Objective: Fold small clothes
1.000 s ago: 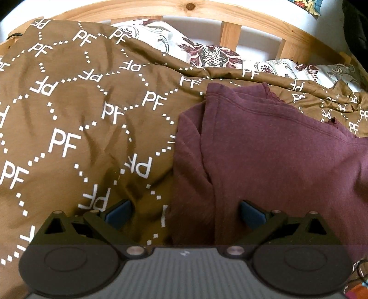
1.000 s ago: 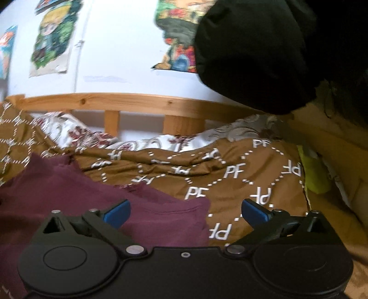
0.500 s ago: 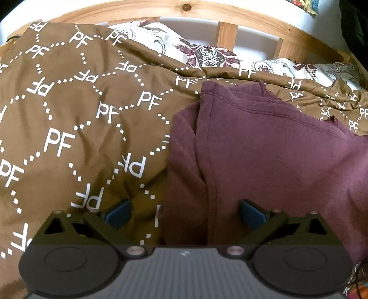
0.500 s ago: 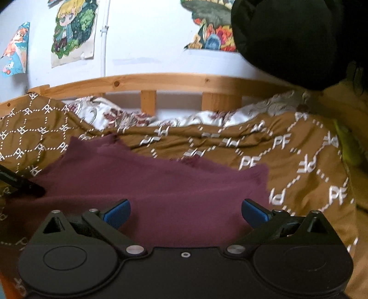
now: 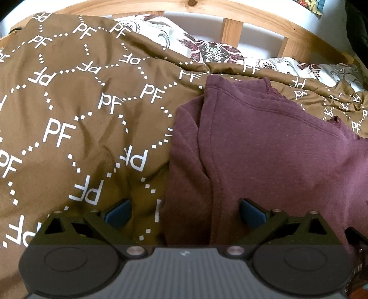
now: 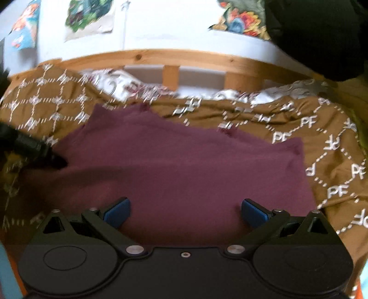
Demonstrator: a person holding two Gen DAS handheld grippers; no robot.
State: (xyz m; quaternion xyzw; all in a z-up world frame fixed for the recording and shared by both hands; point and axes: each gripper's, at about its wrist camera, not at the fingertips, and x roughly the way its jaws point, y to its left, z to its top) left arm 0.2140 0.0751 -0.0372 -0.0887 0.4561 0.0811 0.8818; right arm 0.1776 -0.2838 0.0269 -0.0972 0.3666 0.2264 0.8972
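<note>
- Garment: spread on the duvet, flat for folding.
- Left gripper: agape, empty, straddling the garment's left edge, apparently to pinch it.
- Right gripper: agape, empty, over the near hem.

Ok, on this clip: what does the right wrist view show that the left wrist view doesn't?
Only the right wrist view shows the colourful posters on the wall, the maroon garment's right edge, and the left gripper's tip at the garment's left side. Only the left wrist view shows that side's folded layers and stitched seam, sharply. Both show the garment lying on the brown PF-print duvet, the wooden bed rail, the floral pillow, and open jaws on the left gripper and right gripper.
</note>
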